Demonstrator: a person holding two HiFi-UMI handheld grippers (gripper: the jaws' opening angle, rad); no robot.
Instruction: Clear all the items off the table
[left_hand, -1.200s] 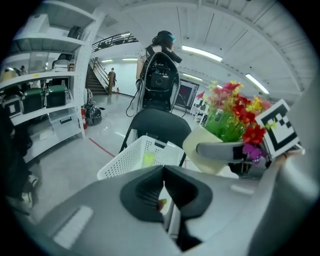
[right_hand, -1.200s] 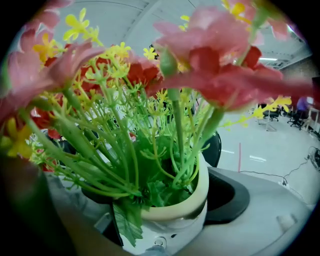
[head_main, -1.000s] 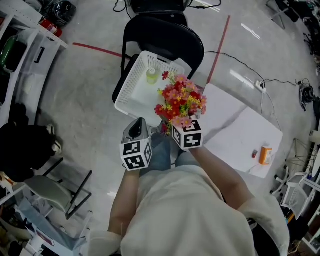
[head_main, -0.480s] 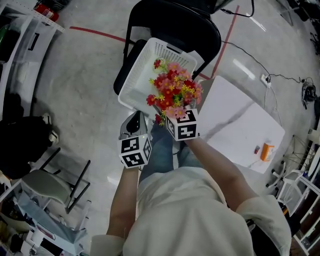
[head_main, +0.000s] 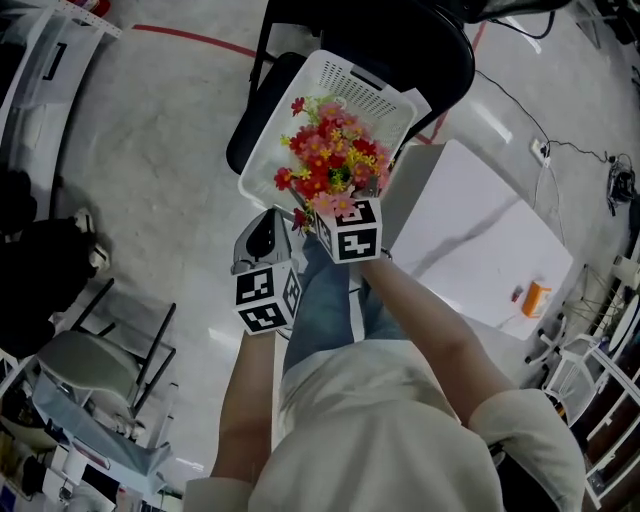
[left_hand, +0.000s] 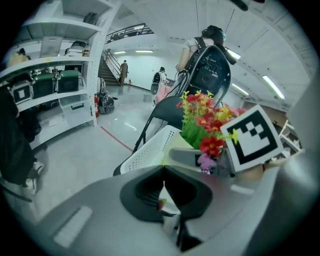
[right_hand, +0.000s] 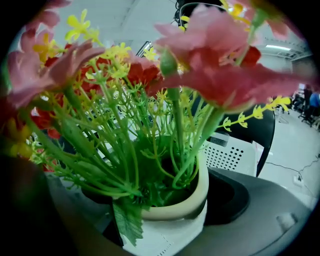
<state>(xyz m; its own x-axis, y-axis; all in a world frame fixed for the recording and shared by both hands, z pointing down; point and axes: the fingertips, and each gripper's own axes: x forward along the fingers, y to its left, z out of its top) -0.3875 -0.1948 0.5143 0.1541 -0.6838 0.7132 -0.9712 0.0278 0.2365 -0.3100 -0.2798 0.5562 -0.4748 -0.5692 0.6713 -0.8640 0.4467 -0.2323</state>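
A white pot (right_hand: 172, 227) of red, pink and yellow artificial flowers (head_main: 325, 160) is held in my right gripper (head_main: 340, 212), which is shut on the pot's sides. The flowers hang over the inside of a white plastic basket (head_main: 385, 95) on a black chair (head_main: 440, 50). In the left gripper view the flowers (left_hand: 202, 120) and the basket (left_hand: 145, 152) sit just ahead to the right. My left gripper (head_main: 265, 240) hovers at the basket's near-left corner, its jaws (left_hand: 165, 187) shut with nothing between them. Anything lying in the basket is hidden by the flowers.
A white table (head_main: 480, 250) stands to the right with an orange bottle (head_main: 535, 298) and a small red item (head_main: 516, 294) near its far corner. Shelving (left_hand: 55, 85) lines the left side. A folding chair (head_main: 95, 370) stands at the lower left.
My right gripper has carried the flower pot forward and left, from the basket's near edge to over its inside. The left gripper has kept its place beside the basket.
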